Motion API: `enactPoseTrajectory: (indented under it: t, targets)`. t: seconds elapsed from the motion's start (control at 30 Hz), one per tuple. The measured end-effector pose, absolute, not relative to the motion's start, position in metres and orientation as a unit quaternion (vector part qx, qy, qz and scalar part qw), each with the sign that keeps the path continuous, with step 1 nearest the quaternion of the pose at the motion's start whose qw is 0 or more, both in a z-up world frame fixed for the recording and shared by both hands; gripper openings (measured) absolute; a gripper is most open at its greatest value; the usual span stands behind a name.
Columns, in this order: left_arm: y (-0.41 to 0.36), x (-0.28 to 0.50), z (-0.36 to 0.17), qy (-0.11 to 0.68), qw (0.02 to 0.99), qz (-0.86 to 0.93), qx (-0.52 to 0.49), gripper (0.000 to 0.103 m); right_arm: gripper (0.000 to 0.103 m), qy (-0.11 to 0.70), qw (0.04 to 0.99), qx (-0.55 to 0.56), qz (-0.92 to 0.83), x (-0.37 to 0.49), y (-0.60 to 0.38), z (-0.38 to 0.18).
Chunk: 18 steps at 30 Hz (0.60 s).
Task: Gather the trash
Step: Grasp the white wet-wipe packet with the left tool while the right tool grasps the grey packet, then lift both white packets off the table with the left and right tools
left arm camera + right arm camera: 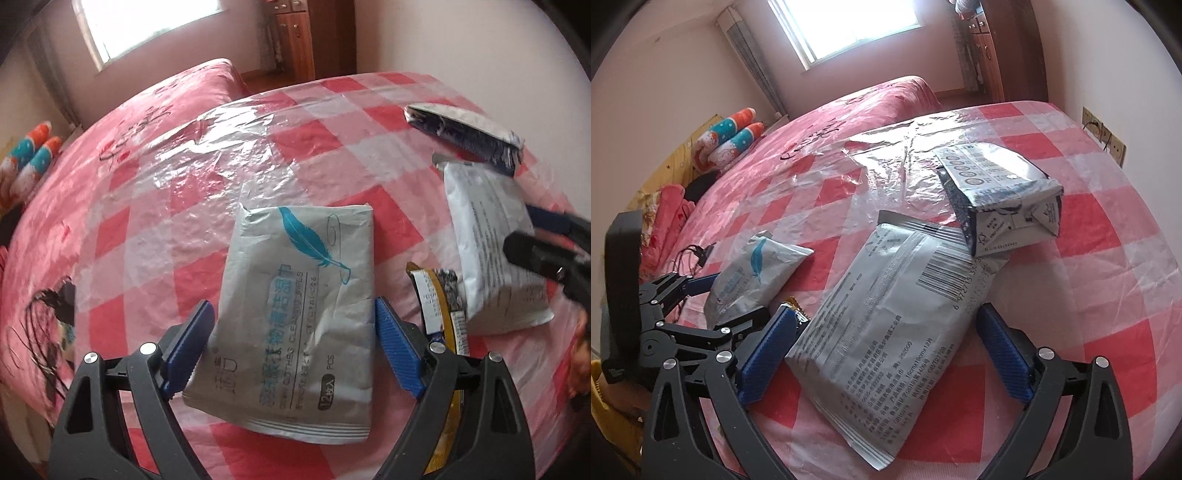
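A grey wipes pack (295,295) with a blue feather print lies flat on the pink checked bedcover (332,122). My left gripper (293,304) stands open astride its near half, a blue pad at each long edge. A silver pack (886,332) with a barcode lies between the fingers of my right gripper (886,310), which is open with a clear gap on its right side. A crushed dark-and-white carton (1004,199) rests on that pack's far end. A yellow wrapper (439,306) lies between the two packs. The silver pack (491,251) and the right gripper (535,251) show at the right of the left wrist view.
A crinkled clear plastic sheet (207,147) covers the middle of the bed. Black cables (48,325) lie at the left edge. Plush toys (731,140) sit by the wall, wall sockets (1108,136) are at the right, and a wooden cabinet (295,37) stands beyond the bed.
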State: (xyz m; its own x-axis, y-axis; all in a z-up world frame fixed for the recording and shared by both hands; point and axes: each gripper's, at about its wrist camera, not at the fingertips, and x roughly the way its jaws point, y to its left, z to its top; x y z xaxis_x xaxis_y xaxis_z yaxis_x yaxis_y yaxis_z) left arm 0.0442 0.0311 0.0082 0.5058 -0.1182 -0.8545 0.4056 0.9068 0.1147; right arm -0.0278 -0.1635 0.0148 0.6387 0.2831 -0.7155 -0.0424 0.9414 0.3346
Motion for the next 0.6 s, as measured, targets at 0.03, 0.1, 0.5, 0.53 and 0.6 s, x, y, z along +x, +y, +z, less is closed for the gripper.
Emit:
enactPoseTrajectory:
  t: [0.03,0.1,0.5,0.53,0.6]
  targets:
    - [0.032,0.044,0.008,0.474,0.855,-0.153,0.144,0.085,0.097,0.415,0.894,0.14,0.087,-0.027,-0.162,0.015]
    - [0.033,0.042,0.007,0.472,0.859,-0.148,0.136,0.083,0.097,0.417,0.896,0.131,0.079,-0.024,-0.159,0.014]
    - [0.028,0.023,0.01,0.464,0.871,-0.125,0.104,0.077,0.098,0.442,0.894,0.044,0.061,-0.017,-0.135,0.01]
    - [0.028,0.022,0.01,0.464,0.871,-0.126,0.101,0.077,0.097,0.442,0.894,0.039,0.067,-0.017,-0.134,0.01]
    - [0.029,0.016,0.01,0.464,0.872,-0.124,0.093,0.077,0.096,0.443,0.893,0.031,0.074,-0.018,-0.132,0.01]
